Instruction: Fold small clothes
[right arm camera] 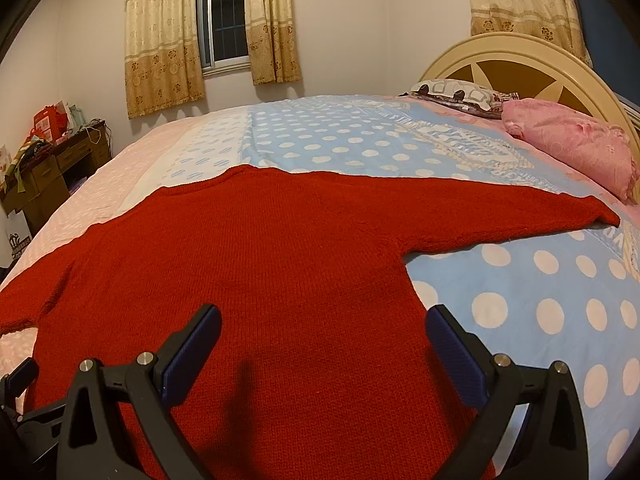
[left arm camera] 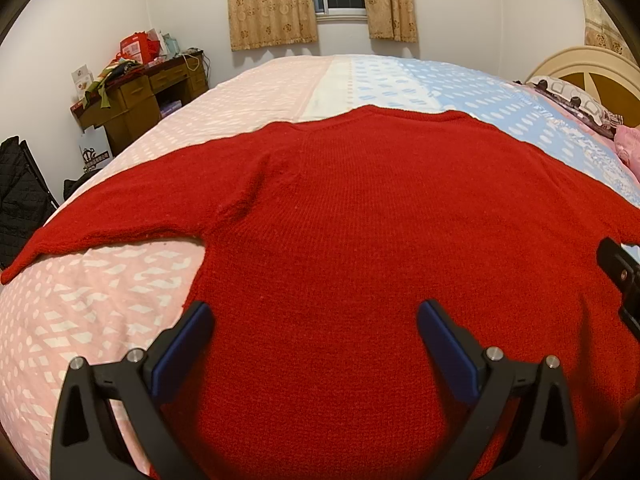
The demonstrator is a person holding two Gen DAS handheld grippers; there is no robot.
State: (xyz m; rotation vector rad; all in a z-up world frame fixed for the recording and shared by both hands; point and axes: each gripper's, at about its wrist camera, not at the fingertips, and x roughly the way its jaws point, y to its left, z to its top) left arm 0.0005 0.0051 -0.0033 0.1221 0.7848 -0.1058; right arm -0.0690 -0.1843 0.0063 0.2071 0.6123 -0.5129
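A bed (left arm camera: 100, 300) fills both views, its sheet pink on the left, white in a middle strip and blue with white dots on the right (right arm camera: 560, 300). The near edge is cut off by the frame in each view.

A red knitted sweater (left arm camera: 380, 220) lies flat on the bed, neck toward the far side, both sleeves spread outward. The left sleeve (left arm camera: 120, 220) runs across the pink part; its cuff reaches the picture's edge and cannot be made out. The right sleeve (right arm camera: 520, 212) lies on the blue part, cuff in view. The hem is hidden below the frame and behind the gripper arms in both views.

A cream headboard (right arm camera: 520, 52) stands at the right, with a pink pillow (right arm camera: 572, 144) and a patterned one (right arm camera: 452, 90) against it. Curtains (right arm camera: 160, 40) flank a dark window (right arm camera: 224, 20). At the far left a brown desk (left arm camera: 136, 100) carries clutter too small to tell apart; a dark quilted thing (left arm camera: 20, 192) beside it is cut off.

The left gripper (left arm camera: 316, 316) hangs over the sweater's lower left body, jaws spread wide, nothing between them. The right gripper (right arm camera: 324, 320) is over the lower right body, jaws equally wide and empty. Whether the fingertips touch the knit cannot be told. Each gripper shows only as a dark sliver at the edge of the other's view.
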